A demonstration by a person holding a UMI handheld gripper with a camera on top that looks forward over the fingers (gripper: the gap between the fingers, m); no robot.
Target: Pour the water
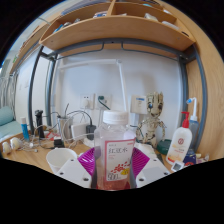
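Bottle (115,150): clear plastic, white cap, pink label, upright between the jaws. Gripper (110,168): partly open, magenta pads (86,160) close against the bottle's sides; whether both press on it cannot be told. Desk (30,158): wooden, beyond the jaws, crowded with small items. White bottle with red nozzle (181,142): on the desk, right of the jaws. Wooden shelf (120,30): on a metal frame, above the desk. Wall sockets (95,100): behind the bottle, cables hanging.
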